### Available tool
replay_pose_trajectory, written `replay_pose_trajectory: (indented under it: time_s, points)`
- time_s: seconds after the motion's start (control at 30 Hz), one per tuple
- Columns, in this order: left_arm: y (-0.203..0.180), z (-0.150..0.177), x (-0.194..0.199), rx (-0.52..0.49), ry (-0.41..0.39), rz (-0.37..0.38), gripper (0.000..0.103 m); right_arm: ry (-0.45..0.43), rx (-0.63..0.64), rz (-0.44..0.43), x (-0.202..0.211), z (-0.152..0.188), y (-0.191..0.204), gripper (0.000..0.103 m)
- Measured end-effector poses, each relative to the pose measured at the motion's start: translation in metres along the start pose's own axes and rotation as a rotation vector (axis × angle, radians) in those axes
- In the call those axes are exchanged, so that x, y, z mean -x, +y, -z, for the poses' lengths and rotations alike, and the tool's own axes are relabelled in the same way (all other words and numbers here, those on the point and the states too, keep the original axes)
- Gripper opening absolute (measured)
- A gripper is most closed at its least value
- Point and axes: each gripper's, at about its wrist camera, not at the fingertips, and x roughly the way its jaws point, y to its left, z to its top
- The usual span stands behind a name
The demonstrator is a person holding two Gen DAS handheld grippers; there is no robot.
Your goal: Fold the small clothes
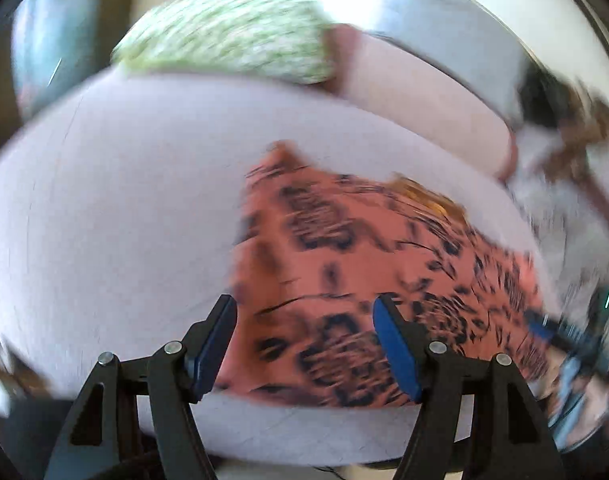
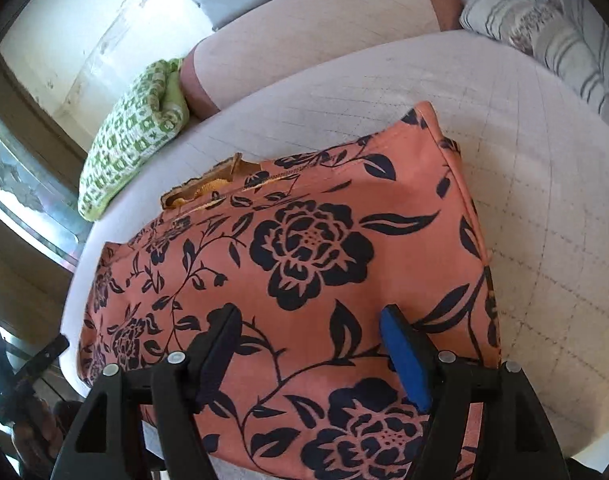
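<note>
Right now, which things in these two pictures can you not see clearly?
- Left wrist view: motion blur smears the floral garment; its folds and edges are unreadable. The right gripper at the right edge is only a streak.
- Right wrist view: the garment's near edge is hidden behind the right gripper, and cut off by the frame.
- Right wrist view: the left gripper is cut off by the left edge; its jaws cannot be seen there.

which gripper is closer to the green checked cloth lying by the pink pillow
Left, by a rough judgement. The left gripper hangs open over the floral garment's left edge, the side toward the green checked cloth. The right gripper hangs open over the garment's middle, farther off.
</note>
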Motion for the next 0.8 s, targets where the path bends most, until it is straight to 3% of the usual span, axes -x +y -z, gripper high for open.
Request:
replay_pose_trajectory:
  time_s: [0.1, 0.13, 0.17, 0.23, 0.27, 0.37, 0.43, 0.5, 0.57, 0.6, 0.63, 0.7, 0.77, 0.8]
  points:
    - [0.042, 0.004, -0.019, 0.157, 0.102, 0.020, 0.069, -0.007, 0.002, -0.002, -0.002, 0.001, 0.001, 0.075]
    - [0.044, 0.004, -0.023, 0.165, 0.116, 0.040, 0.065, -0.008, 0.006, -0.002, -0.003, 0.002, 0.002, 0.076]
    - [0.042, 0.003, -0.027, 0.156, 0.130, 0.067, 0.059, -0.008, 0.008, -0.002, -0.002, 0.002, 0.002, 0.076]
    - [0.033, 0.003, -0.030, 0.106, 0.140, 0.042, 0.024, -0.009, 0.008, -0.008, -0.002, 0.001, 0.002, 0.077]
    - [0.028, 0.003, -0.031, 0.077, 0.147, 0.019, 0.017, -0.009, 0.004, -0.014, -0.002, 0.001, 0.001, 0.077]
    - [0.037, 0.011, -0.041, 0.105, 0.190, 0.017, 0.014, -0.012, 0.001, -0.028, -0.002, 0.002, -0.001, 0.077]
    - [0.051, 0.008, -0.047, 0.181, 0.220, 0.060, 0.015, -0.011, 0.003, -0.031, -0.003, 0.002, -0.002, 0.077]
    - [0.035, -0.002, -0.042, 0.113, 0.244, 0.007, 0.016, -0.011, -0.003, -0.041, -0.003, 0.001, -0.003, 0.078]
    - [0.021, -0.016, -0.031, 0.070, 0.205, 0.014, 0.019, -0.015, -0.016, -0.061, -0.003, 0.000, -0.006, 0.080]
    - [0.016, -0.025, -0.025, 0.049, 0.168, 0.019, 0.029, -0.017, -0.018, -0.065, -0.003, 0.000, -0.006, 0.081]
    - [0.009, -0.038, -0.018, 0.021, 0.120, 0.017, 0.047, -0.019, -0.016, -0.068, -0.003, 0.000, -0.005, 0.081]
    - [-0.004, -0.063, -0.017, -0.056, 0.034, -0.001, 0.068, -0.020, -0.010, -0.072, -0.004, 0.001, -0.005, 0.082]
    - [-0.014, -0.089, -0.035, -0.126, 0.011, -0.027, 0.068, -0.020, -0.008, -0.076, -0.004, 0.000, -0.005, 0.084]
    - [-0.015, -0.102, -0.051, -0.126, 0.042, -0.034, 0.068, -0.019, -0.006, -0.078, -0.004, 0.000, -0.004, 0.085]
